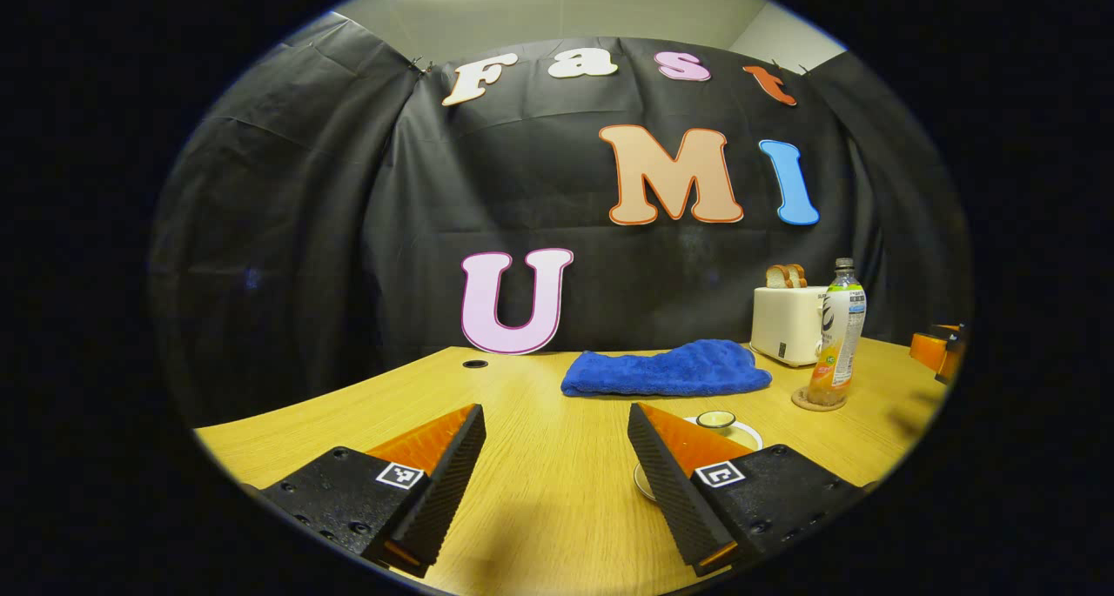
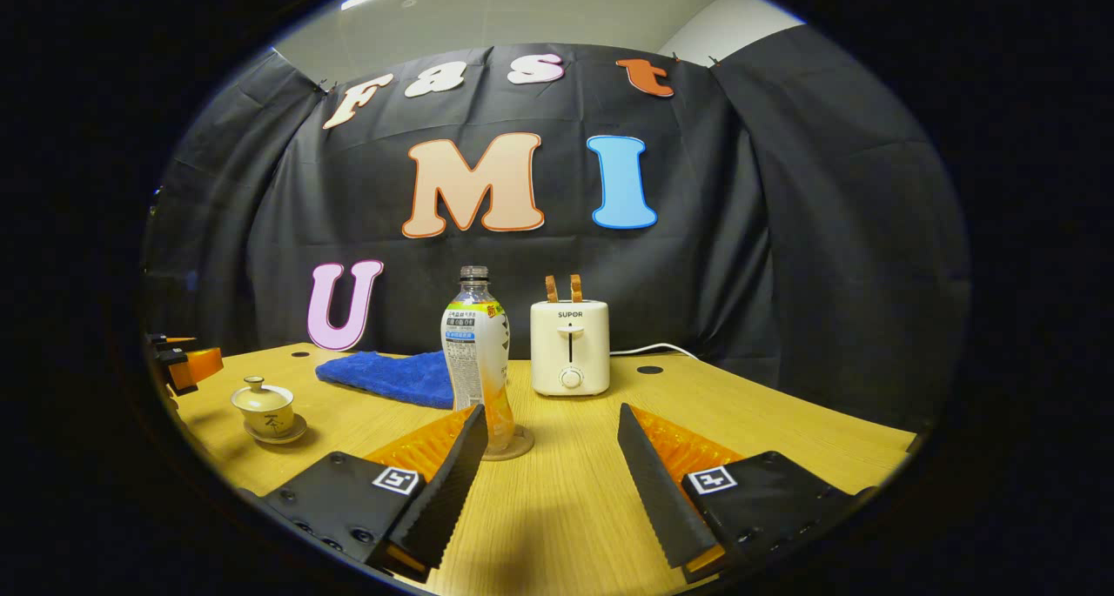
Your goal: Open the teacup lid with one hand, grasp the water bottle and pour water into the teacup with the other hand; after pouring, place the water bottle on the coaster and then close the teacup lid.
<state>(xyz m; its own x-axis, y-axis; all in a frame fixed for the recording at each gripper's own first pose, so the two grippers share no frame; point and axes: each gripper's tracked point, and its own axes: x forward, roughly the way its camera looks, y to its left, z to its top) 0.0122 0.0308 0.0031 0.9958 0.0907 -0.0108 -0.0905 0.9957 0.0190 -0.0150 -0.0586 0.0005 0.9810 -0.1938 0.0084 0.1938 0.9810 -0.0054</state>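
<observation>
Right now the table [image 2: 783, 431] carries everything I need, and the water bottle [image 2: 476, 352] stands upright on its coaster [image 2: 520, 445], its long axis vertical, just ahead and slightly left of my right gripper [image 2: 548, 465], whose fingers are spread wide with nothing between them. Meanwhile my left gripper [image 1: 557, 465] is equally spread and empty, and the lidded teacup [image 1: 727, 426] sits low just behind its right finger, so I judge that hand takes the lid [image 2: 259, 393].

lidded teacup [image 2: 264, 402] on saucer; water bottle [image 2: 477, 357] upright on coaster [image 1: 816, 401].
</observation>
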